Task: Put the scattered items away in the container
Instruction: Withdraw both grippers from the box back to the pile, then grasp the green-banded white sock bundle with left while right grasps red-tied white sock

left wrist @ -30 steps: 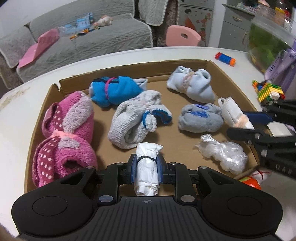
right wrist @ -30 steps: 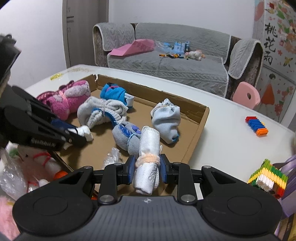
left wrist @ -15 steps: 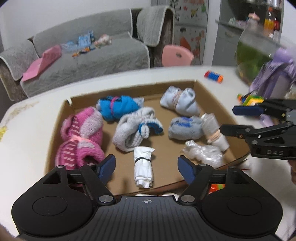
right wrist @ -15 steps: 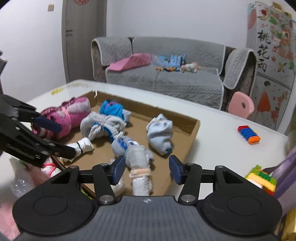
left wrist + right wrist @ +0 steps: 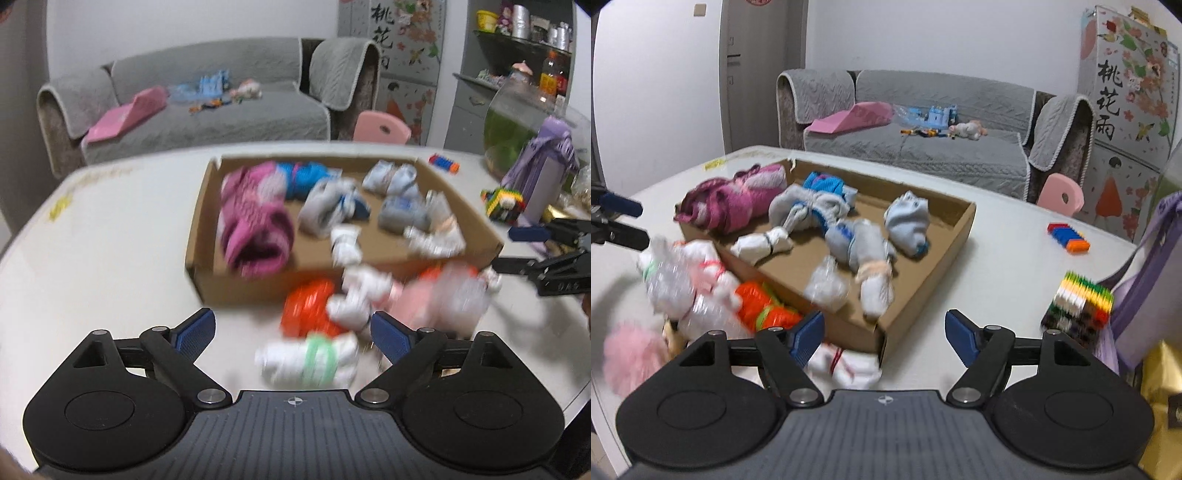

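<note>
A shallow cardboard box [image 5: 207, 221] [image 5: 923, 288] on the white table holds several rolled sock bundles: pink [image 5: 255, 229], blue [image 5: 823, 184], grey [image 5: 809, 210], white [image 5: 764, 245]. More bundles lie outside its near edge: orange [image 5: 310, 310] [image 5: 757, 302], white with a green band [image 5: 314, 362], pink-white [image 5: 424, 299] and a white one [image 5: 846, 365]. My left gripper [image 5: 293, 334] is open and empty above the loose bundles. My right gripper [image 5: 884, 332] is open and empty at the box's near corner; it also shows in the left wrist view [image 5: 517, 247].
A colourful block stack [image 5: 1078, 306] and a purple bag [image 5: 1145, 280] stand to the right of the box. A small blue-orange brick [image 5: 1067, 238] lies on the table beyond. A grey sofa [image 5: 923, 129] and a pink chair [image 5: 1060, 194] are behind the table.
Both grippers let go of their sock bundles into the box, opened wide and drew back toward the near side. The loose bundles outside the box have come into view.
</note>
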The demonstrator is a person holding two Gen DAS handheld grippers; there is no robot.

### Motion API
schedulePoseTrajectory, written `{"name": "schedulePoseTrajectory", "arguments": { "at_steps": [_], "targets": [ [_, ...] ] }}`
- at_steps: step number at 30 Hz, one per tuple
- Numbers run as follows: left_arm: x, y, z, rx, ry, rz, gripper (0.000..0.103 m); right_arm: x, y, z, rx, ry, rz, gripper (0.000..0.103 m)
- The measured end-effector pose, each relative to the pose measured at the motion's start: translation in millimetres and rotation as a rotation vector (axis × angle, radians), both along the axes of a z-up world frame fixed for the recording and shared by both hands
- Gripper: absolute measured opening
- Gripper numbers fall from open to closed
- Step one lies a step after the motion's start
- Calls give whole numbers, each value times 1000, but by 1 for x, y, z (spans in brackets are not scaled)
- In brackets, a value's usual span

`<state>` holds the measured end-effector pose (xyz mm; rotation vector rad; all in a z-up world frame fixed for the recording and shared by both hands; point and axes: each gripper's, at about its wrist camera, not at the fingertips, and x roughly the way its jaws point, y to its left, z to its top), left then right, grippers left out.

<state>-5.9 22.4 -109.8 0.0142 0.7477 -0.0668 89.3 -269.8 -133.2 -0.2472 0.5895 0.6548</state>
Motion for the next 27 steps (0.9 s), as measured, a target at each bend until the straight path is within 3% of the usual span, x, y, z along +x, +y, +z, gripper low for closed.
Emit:
{"name": "schedulePoseTrajectory", "arguments": {
  "at_steps": [10,15,27],
  "targets": [
    [-14,-27,-33,140,-15,-54,95,-18,1,-20,-43,36,-1,78],
    [-8,-29,-47,130,3,-29,97,-15,4,-23,-50,36,-20,84],
    [3,-15,-50,102,-23,62,103,-18,23,-28,-70,18,-55,101]
  ]
}}
